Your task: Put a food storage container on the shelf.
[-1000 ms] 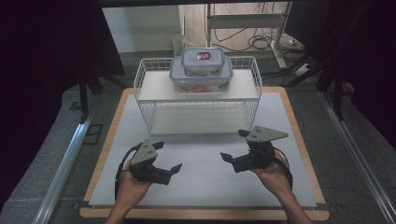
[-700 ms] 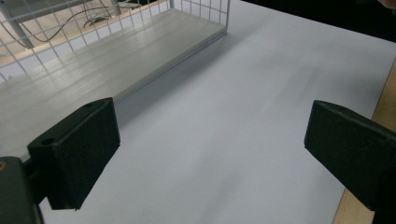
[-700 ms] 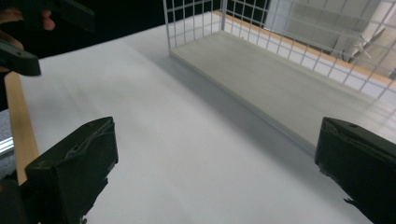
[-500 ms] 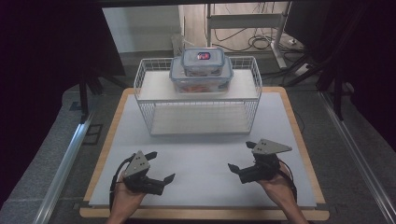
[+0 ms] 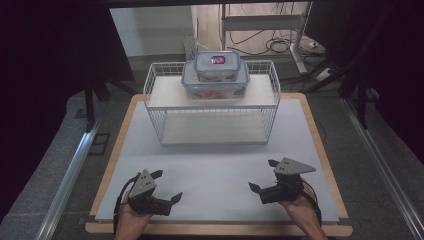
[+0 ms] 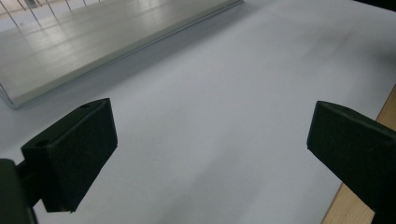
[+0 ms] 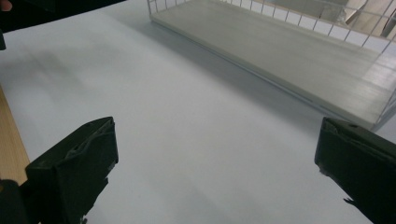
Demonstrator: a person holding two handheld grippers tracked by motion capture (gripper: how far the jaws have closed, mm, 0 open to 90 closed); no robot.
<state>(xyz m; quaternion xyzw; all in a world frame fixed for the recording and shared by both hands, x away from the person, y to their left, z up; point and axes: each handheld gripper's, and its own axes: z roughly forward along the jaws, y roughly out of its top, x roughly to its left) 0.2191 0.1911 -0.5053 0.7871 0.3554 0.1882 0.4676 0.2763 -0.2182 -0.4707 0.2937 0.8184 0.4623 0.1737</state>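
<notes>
While both are spread wide and hold nothing, the left hand-held gripper (image 5: 167, 186) and right hand-held gripper (image 5: 264, 175) hover near the counter's (image 5: 215, 165) front edge; the stacked containers (image 5: 216, 75) sit atop the wire rack (image 5: 212, 102) near the far edge.

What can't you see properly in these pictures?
- High view: what is inside the bigger box, blurred behind its cloudy wall; only something reddish.
- High view: the label on the small box, too small to read.
- Left gripper view: the wire rack, cut off by the top edge.
</notes>
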